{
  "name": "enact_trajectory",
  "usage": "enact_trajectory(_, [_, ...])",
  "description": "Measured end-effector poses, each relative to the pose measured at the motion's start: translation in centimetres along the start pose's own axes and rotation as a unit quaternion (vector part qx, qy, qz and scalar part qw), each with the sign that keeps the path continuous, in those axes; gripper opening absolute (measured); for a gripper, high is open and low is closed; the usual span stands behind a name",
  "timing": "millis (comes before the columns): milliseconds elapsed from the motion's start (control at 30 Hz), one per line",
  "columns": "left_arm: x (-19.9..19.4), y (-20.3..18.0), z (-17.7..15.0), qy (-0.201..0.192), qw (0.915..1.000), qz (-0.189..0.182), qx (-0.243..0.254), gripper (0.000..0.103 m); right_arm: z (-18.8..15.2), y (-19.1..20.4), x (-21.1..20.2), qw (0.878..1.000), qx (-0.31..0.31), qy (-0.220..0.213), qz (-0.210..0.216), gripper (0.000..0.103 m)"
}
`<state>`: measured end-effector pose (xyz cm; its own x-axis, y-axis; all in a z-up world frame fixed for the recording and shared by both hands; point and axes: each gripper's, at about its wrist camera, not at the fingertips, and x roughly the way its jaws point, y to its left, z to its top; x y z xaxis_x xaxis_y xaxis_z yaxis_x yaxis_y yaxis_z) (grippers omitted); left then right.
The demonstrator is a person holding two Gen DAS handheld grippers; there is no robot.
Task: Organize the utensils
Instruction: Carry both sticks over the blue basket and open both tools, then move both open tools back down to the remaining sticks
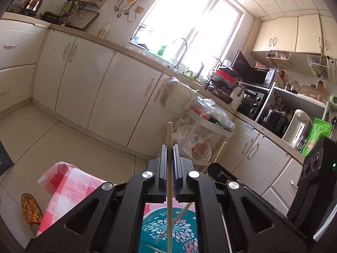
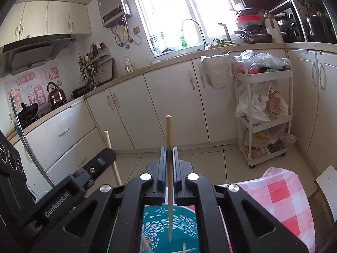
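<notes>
your left hand-held gripper (image 1: 169,147) and right hand-held gripper (image 2: 169,149) each pinch one wooden chopstick (image 1: 169,164) upright, its long axis crossing the jaws, tip hanging over the teal patterned bowl (image 2: 155,221) on the desk (image 2: 282,200).

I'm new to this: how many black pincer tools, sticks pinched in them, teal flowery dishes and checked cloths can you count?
Pincer tools: 2 (left gripper, right gripper)
Pinched sticks: 2 (left chopstick, right chopstick)
Teal dish: 1
Checked cloth: 1
Total: 6
</notes>
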<state>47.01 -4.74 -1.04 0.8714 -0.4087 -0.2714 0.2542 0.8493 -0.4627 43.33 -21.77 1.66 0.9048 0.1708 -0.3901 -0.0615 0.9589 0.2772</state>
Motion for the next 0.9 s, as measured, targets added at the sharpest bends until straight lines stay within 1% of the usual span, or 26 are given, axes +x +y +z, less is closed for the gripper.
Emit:
enact_trajectory(67, [0.3, 0.0, -0.7, 0.015, 0.9998, 0.007, 0.009, 0.005, -0.4, 0.2, 0.0, 1.000, -0.006, 0.008, -0.002, 0.006])
enact_trajectory(100, [0.6, -0.1, -1.1, 0.029, 0.9994, 0.012, 0.017, 0.005, -0.6, 0.2, 0.0, 1.000, -0.008, 0.015, -0.003, 0.006])
enact_trajectory(200, [0.6, 0.0, -2.2, 0.049, 0.9983, 0.021, 0.024, 0.005, -1.1, -0.2, -0.4, 1.000, -0.004, 0.027, -0.004, 0.007])
enact_trajectory(300, [0.0, -0.2, -3.1, 0.070, 0.9963, 0.033, 0.039, 0.005, -1.3, -0.6, -1.7, 1.000, 0.001, 0.027, -0.007, 0.007])
enact_trajectory(400, [-0.9, -0.5, -3.7, 0.085, 0.9941, 0.046, 0.049, 0.008, -1.5, -1.1, -3.7, 1.000, 0.007, 0.026, -0.007, 0.008])
enact_trajectory(433, [-1.5, -0.4, -4.0, 0.089, 0.9933, 0.051, 0.054, 0.011, -1.6, -1.1, -4.2, 1.000, 0.008, 0.025, -0.007, 0.009])
enact_trajectory(500, [-2.4, -0.5, -4.4, 0.096, 0.9920, 0.058, 0.058, 0.019, -1.9, -1.4, -5.8, 1.000, 0.011, 0.022, -0.007, 0.014])
enact_trajectory(533, [-2.9, -0.7, -4.5, 0.099, 0.9913, 0.061, 0.062, 0.024, -2.1, -1.5, -6.5, 1.000, 0.012, 0.021, -0.008, 0.020])
enact_trajectory(567, [-3.4, -0.9, -4.8, 0.100, 0.9904, 0.068, 0.068, 0.030, -2.5, -1.6, -7.5, 1.000, 0.014, 0.019, -0.009, 0.023])
enact_trajectory(633, [-4.6, -1.3, -5.1, 0.100, 0.9885, 0.079, 0.081, 0.035, -2.9, -1.7, -8.7, 1.000, 0.017, 0.019, -0.008, 0.023])
enact_trajectory(733, [-6.6, -2.0, -5.9, 0.101, 0.9847, 0.099, 0.102, 0.046, -4.1, -1.8, -11.0, 1.000, 0.016, 0.021, -0.010, 0.023])
enact_trajectory(800, [-8.0, -2.5, -6.4, 0.101, 0.9820, 0.109, 0.116, 0.050, -5.0, -1.7, -12.2, 1.000, 0.015, 0.025, -0.011, 0.024])
enact_trajectory(867, [-9.2, -2.7, -6.9, 0.102, 0.9797, 0.118, 0.126, 0.058, -6.0, -1.6, -13.4, 0.999, 0.011, 0.029, -0.015, 0.028])
enact_trajectory(900, [-9.9, -2.8, -7.2, 0.103, 0.9785, 0.122, 0.131, 0.059, -6.6, -1.5, -13.9, 0.999, 0.011, 0.031, -0.016, 0.028])
